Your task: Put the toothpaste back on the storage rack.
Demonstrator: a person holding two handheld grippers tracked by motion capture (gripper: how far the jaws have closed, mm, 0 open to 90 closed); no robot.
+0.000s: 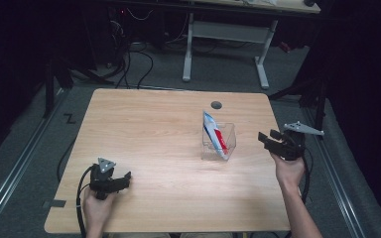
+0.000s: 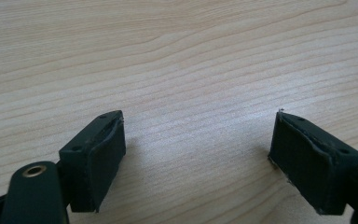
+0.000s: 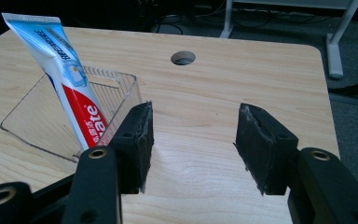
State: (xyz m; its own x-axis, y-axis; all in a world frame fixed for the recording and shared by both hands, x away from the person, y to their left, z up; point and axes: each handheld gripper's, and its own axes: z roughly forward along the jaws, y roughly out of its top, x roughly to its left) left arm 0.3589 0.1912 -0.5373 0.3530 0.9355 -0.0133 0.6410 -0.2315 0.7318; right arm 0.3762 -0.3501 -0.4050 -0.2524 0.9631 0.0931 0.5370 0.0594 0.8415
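Right now we judge the work to sit at a gap between steps: the toothpaste tube [image 1: 215,135] stands tilted inside the clear plastic box [image 1: 228,144], its crimped end up and leaning against the box wall, and neither tool touches it. The box rests on the counter [image 1: 154,148], right of the middle and below the round cable hole [image 1: 216,105].

Our right tool [image 1: 267,139] hangs just beside the box at the counter's right edge, jaws spread with nothing between them. In the right gripper view the tube [image 3: 70,84] and box [image 3: 37,116] lie off to the left of the tool [image 3: 193,147], not between the pads, so the tool points past the box rather than at it.

If the tube is to be handled next, we think the right hand must swing toward the box and line the spread jaws up around the upper part of the tube, taking care not to knock the light box.

Our left tool [image 1: 124,179] rests low near the counter's front left corner, well apart from the box. In the left gripper view its jaws [image 2: 198,156] are spread wide over bare wood, holding nothing. The right forearm comes in from the lower right, wrist raised.
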